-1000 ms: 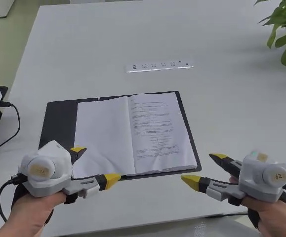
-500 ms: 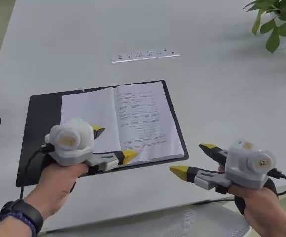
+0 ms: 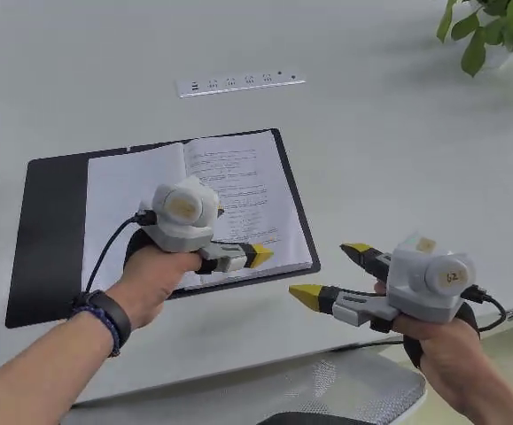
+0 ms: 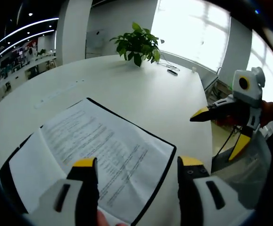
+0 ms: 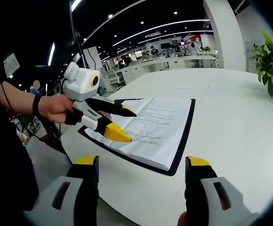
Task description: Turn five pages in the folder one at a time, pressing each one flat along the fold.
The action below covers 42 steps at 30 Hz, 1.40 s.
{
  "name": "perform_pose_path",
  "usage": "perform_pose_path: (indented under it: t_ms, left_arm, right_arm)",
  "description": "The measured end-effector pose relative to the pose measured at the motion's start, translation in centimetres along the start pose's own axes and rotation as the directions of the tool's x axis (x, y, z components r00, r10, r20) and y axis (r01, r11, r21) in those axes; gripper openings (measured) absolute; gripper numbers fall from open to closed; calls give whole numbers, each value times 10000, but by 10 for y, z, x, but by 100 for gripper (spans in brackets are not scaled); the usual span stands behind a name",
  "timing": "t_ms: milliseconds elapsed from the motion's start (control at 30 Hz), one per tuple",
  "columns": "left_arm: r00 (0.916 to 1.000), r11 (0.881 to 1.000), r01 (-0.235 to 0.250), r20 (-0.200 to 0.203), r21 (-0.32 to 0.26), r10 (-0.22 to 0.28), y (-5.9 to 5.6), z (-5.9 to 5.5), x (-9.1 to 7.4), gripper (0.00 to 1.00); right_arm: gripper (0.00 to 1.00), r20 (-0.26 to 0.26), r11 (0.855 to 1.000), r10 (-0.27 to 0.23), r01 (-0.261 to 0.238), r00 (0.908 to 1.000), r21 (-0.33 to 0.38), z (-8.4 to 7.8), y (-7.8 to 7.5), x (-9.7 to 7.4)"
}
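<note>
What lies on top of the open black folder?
A blank page on the left and a printed page on the right lie on the folder. The left gripper, held above them, hides their lower part near the fold.

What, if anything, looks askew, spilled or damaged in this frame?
Nothing stands out. The folder lies open and flat on the table, its pages tidy; the power strip and plant sit well clear of it.
</note>
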<state>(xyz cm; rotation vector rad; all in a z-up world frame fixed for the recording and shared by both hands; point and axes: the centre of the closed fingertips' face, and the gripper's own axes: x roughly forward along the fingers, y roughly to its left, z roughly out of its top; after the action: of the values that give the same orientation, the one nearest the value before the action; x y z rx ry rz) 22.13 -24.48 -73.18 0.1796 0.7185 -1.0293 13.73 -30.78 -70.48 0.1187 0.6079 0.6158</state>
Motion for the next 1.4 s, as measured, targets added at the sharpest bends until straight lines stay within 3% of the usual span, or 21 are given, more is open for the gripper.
perform_pose_path:
  t_ms: [133,367,500,567,600,633,667,733,1033,1133,1267,1400]
  left_arm:
    - [9996,10000,31,-263,-6,-31,-3,1,18,68]
    - [9970,9988,-50,-773,480,87,-6,0,48,72]
    - [9938,9979,-49,-1105,648,121,-8,-11,55,72]
    - [9897,9942,-58,-1417,1070,210,-10,-19,56,72]
    - [9863,9914,-145,-1612,1297,355,-4,-25,59,71]
    - [9886,9837,-321,-1394,1768,573,-1,-23,61,70]
    - [9868,9794,-325,-1489,1992,631,0,-25,60,69]
    - [9888,9864,-325,-1385,1611,552,-1,-23,61,68]
    - [9909,9889,-365,-1233,1441,546,5,-21,58,64]
    - [9923,9912,-364,-1127,1275,509,8,-21,56,60]
    - [9930,9924,-385,-1068,1165,510,8,-21,55,58]
    - [9934,9939,-440,-1015,1007,543,9,-21,54,58]
  right_arm:
    - [74,5,9999,73,-73,10000,92,-1,-2,1]
    - [73,-455,9998,219,-216,9987,56,-10,-4,4]
    - [73,-518,9996,257,-251,9983,121,-11,-6,3]
    - [73,-550,9995,274,-264,9981,194,-12,-8,3]
    - [73,-554,9995,267,-256,9981,206,-12,-8,3]
    - [72,-581,9994,273,-260,9979,238,-13,-9,3]
    - [72,-605,9993,284,-268,9978,256,-13,-9,4]
    - [71,-689,9991,315,-295,9971,296,-13,-10,4]
    - [67,-478,9980,411,-387,9980,492,2,-24,17]
    - [65,-544,9983,551,-540,9970,218,10,-30,28]
    - [59,-235,9961,733,-720,9970,500,23,-40,47]
    - [54,-493,9960,879,-869,9949,222,27,-48,72]
